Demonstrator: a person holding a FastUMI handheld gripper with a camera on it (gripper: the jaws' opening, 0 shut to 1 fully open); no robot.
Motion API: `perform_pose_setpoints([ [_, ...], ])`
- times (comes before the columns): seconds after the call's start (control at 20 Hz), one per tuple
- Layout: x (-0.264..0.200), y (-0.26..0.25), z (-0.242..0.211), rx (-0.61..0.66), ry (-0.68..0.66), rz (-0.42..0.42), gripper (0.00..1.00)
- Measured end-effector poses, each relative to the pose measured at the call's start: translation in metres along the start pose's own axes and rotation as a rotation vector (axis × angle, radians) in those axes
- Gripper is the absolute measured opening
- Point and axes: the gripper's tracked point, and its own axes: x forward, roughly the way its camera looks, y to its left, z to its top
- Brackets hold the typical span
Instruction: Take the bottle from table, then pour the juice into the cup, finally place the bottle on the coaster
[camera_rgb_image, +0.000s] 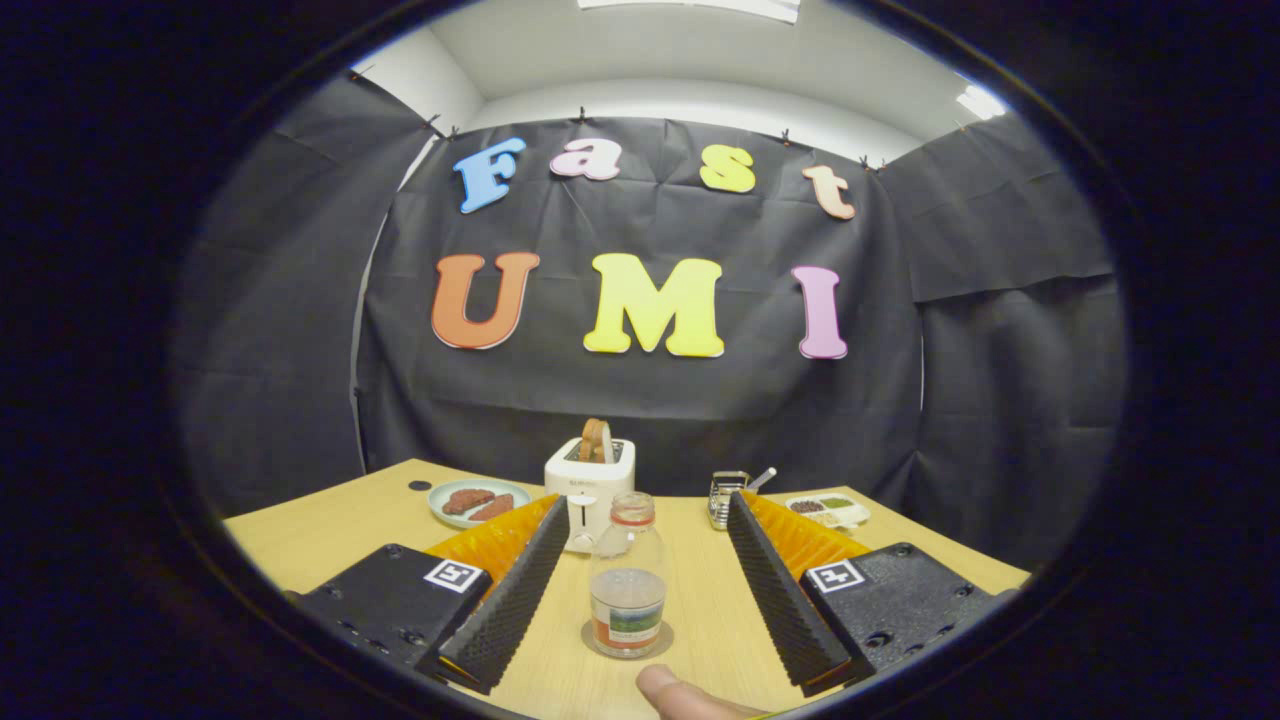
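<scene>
While the gripper (645, 590) hangs over the wooden table (700, 620) with its jaws spread wide, the bottle (627, 578) stands upright between the two fingers, touching neither. It is a clear bottle with a label around its lower part, and it sits on a round coaster (593, 640). A fingertip (672, 692) of a person shows just behind the bottle, at the near side. Beyond the bottle stands a white toaster (589, 483) with a slice of bread (596, 441) poking up, a plate (478, 500) beside it, and a small tray (828, 511) farther off.
</scene>
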Motion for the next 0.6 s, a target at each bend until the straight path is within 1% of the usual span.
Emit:
perform_pose_setpoints([
  [0.3,-0.048,-0.008,0.062,0.009,-0.017,-0.005,1.0],
  [0.45,-0.077,-0.02,0.096,-0.01,-0.039,-0.037,1.0],
  [0.6,-0.105,-0.024,0.12,0.02,-0.036,-0.031,1.0],
])
